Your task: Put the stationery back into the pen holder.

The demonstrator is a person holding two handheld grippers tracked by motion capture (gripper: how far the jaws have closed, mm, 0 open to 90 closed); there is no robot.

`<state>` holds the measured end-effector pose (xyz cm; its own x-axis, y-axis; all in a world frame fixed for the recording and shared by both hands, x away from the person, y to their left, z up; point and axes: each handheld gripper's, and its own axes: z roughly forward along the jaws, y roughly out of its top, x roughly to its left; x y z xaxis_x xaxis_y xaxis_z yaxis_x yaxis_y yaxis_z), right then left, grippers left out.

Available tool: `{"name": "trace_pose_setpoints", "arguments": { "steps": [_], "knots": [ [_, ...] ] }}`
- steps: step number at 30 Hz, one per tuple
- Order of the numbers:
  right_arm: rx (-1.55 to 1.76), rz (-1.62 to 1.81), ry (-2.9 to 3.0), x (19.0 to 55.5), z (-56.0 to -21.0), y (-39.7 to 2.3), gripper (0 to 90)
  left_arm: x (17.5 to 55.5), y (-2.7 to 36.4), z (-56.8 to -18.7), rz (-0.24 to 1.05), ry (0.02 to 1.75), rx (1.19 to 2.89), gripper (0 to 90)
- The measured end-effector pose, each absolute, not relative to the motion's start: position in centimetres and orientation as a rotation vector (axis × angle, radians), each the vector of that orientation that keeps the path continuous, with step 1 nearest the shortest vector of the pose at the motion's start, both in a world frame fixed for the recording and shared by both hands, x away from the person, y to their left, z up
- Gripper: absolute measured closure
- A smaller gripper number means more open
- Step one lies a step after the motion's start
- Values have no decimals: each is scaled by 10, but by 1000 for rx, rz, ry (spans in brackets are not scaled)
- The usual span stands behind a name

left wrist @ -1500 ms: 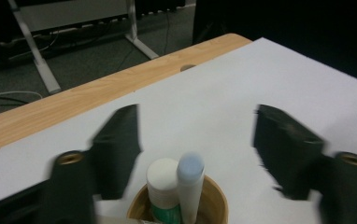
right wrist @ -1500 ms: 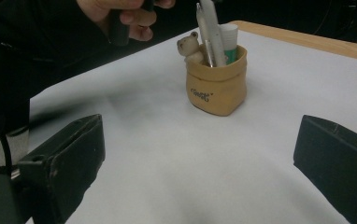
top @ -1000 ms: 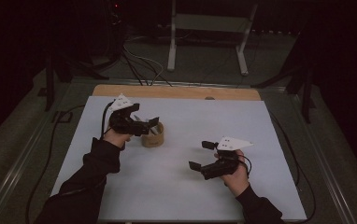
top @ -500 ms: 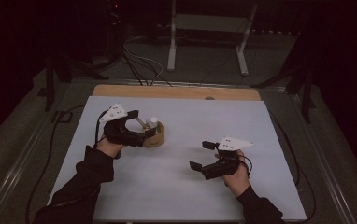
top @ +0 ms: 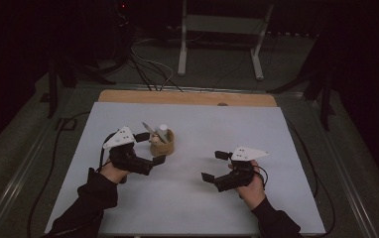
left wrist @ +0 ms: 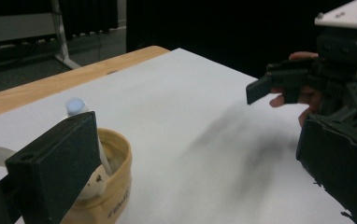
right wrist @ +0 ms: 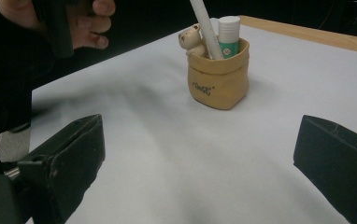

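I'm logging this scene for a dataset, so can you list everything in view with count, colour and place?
pot: one, tan, left of centre on the sheet, upright.
pen: one, white, leaning in the pot.
glue stick: one, white cap with green label, standing in the pot.
bear figure: one, cream, at the pot's rim.
sheet: one, white, covering the table.
table: one, wooden edge at the far side.
stand: one, grey, on the floor beyond the table.
left gripper: one, black, open beside the pot.
right gripper: one, black, open, right of centre.
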<state>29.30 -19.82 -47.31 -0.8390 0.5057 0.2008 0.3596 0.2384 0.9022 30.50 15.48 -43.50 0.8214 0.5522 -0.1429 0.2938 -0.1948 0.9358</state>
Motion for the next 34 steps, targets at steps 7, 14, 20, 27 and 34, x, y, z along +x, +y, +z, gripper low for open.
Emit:
{"name": "trace_pose_setpoints", "arguments": {
  "steps": [7, 14, 20, 27, 34],
  "knots": [
    [828, 1658, 2368, 293, -473, -197, 22, 297, 157, -451, 247, 643, 1796, 3],
    [827, 1658, 2364, 291, -473, -197, 22, 289, 163, -467, 241, 652, 1810, 3],
    [825, 1664, 2364, 292, -474, -197, 21, 282, 169, -473, 230, 666, 1815, 3],
    [826, 1667, 2361, 292, -474, -199, 21, 273, 179, -482, 238, 681, 1817, 3],
    [819, 1660, 2368, 292, -475, -198, 22, 273, 184, -489, 231, 693, 1820, 3]
  ]
}}
